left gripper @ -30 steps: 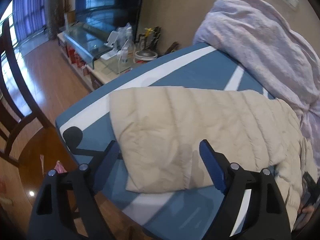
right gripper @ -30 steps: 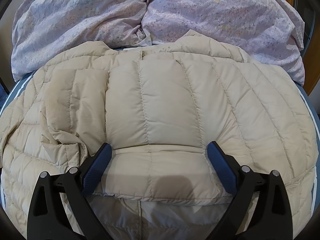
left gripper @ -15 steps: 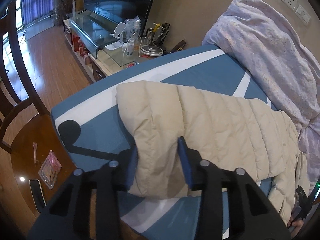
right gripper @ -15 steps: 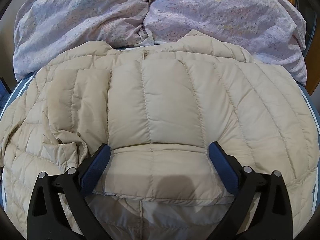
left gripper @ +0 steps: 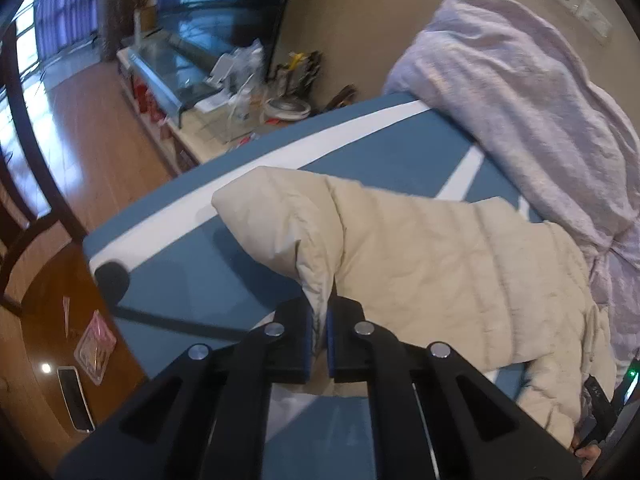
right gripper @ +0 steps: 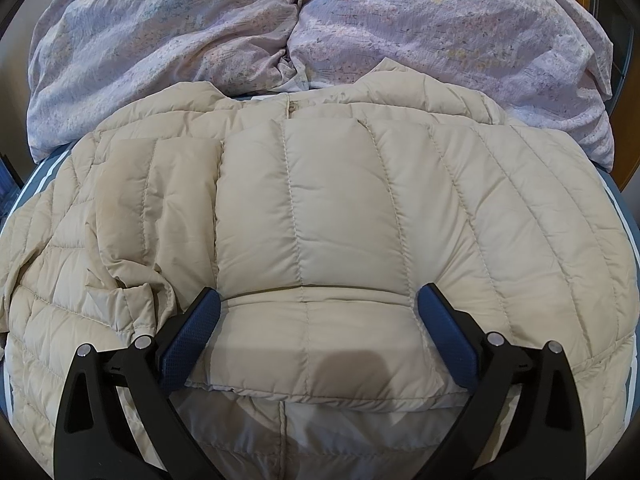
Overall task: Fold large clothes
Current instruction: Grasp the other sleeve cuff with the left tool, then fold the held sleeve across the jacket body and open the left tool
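A beige quilted down jacket [right gripper: 340, 216] lies spread on a blue bed with white stripes [left gripper: 384, 148]. In the left wrist view its sleeve [left gripper: 420, 256] stretches across the bed. My left gripper [left gripper: 319, 328] is shut on the sleeve's cuff edge and holds it raised off the bed. In the right wrist view my right gripper [right gripper: 318, 312] is open, its blue-padded fingers [right gripper: 196, 324] resting wide apart over a folded-in sleeve on the jacket's body. It holds nothing.
A lilac duvet [right gripper: 320, 32] is bunched at the head of the bed, also in the left wrist view [left gripper: 532, 92]. A low cabinet with clutter [left gripper: 240, 96] stands beyond the bed. A wooden table with a phone [left gripper: 76, 396] is at lower left.
My left gripper has closed from wide open onto the sleeve cuff and lifted it, bunching the sleeve end. The right gripper has stayed open and almost still.
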`<state>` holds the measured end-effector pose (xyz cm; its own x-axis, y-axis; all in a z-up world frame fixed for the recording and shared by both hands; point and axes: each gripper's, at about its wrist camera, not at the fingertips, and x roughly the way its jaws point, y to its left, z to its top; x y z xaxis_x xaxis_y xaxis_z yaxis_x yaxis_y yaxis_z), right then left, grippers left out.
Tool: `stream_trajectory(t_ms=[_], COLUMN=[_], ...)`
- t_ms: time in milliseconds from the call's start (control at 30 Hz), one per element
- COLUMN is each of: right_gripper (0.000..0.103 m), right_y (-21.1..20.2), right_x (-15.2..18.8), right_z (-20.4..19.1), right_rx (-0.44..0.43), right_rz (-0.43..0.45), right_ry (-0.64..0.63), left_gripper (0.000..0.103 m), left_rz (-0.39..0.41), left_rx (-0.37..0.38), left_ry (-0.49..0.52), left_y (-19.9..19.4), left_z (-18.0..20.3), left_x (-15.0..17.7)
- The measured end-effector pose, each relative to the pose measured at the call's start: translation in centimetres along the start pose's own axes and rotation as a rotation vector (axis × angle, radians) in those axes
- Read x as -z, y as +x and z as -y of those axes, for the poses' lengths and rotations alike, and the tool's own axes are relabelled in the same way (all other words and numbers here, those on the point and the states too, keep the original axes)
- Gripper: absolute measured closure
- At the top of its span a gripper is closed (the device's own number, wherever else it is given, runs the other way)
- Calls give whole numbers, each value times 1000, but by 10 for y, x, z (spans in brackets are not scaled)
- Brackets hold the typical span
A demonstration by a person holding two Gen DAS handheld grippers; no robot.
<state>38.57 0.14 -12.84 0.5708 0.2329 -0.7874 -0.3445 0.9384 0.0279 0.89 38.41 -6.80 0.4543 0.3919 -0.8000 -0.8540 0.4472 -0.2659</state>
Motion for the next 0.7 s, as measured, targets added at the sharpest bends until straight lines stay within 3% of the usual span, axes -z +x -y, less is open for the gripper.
stream_trajectory(t_ms=[200, 433, 700], right_gripper=[2, 2, 2], right_y=[0, 0, -6], right_x=[-1, -1, -9], right_z=[0, 0, 6], right_rx=[4, 8, -18], right_rz=[-1, -7, -28], right_ry=[-3, -10, -19], left_gripper=[98, 98, 98], left_rz=[52, 79, 7], left_rx=[94, 283, 448], left_ry=[106, 256, 382], left_y=[-25, -56, -63], left_z=[66, 170, 268], left_x=[-17, -11, 24])
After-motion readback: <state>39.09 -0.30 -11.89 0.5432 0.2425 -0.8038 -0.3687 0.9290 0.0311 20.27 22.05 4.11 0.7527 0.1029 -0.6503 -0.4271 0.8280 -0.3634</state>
